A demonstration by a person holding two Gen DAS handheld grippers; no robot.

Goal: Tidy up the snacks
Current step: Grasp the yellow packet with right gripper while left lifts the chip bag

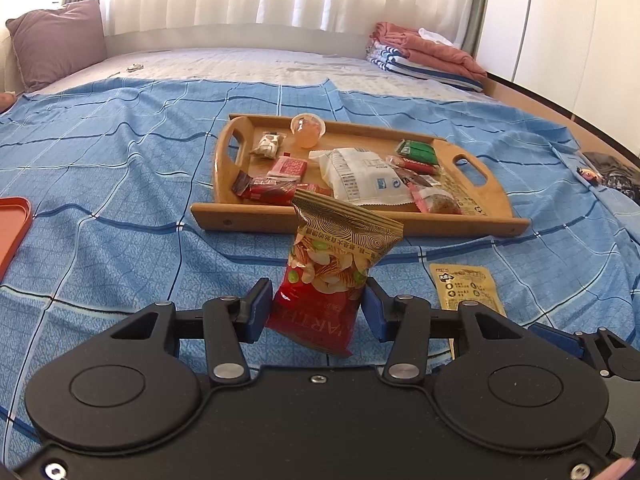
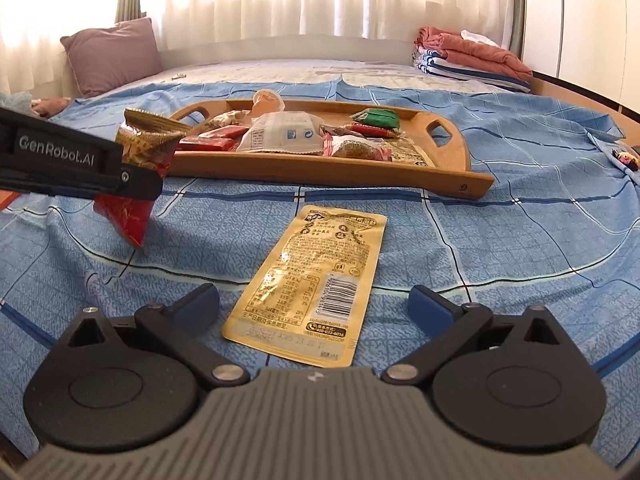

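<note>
Left wrist view: left gripper (image 1: pixel 318 308) clamped on red snack bag (image 1: pixel 328 280), held upright, wooden tray (image 1: pixel 360 220) straight ahead. Right gripper (image 2: pixel 314 304) spread wide, empty, over yellow packet (image 2: pixel 308 284) flat on bed (image 2: pixel 520 240), long axis pointing trayward.

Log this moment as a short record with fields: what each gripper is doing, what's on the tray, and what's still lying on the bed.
left gripper: shut on red and gold snack bag, held above the blue bedsheet
right gripper: open, above flat yellow packet
wooden tray: holds several snacks, including a white wrapper, green packet, jelly cup
still on bed: yellow packet
</note>
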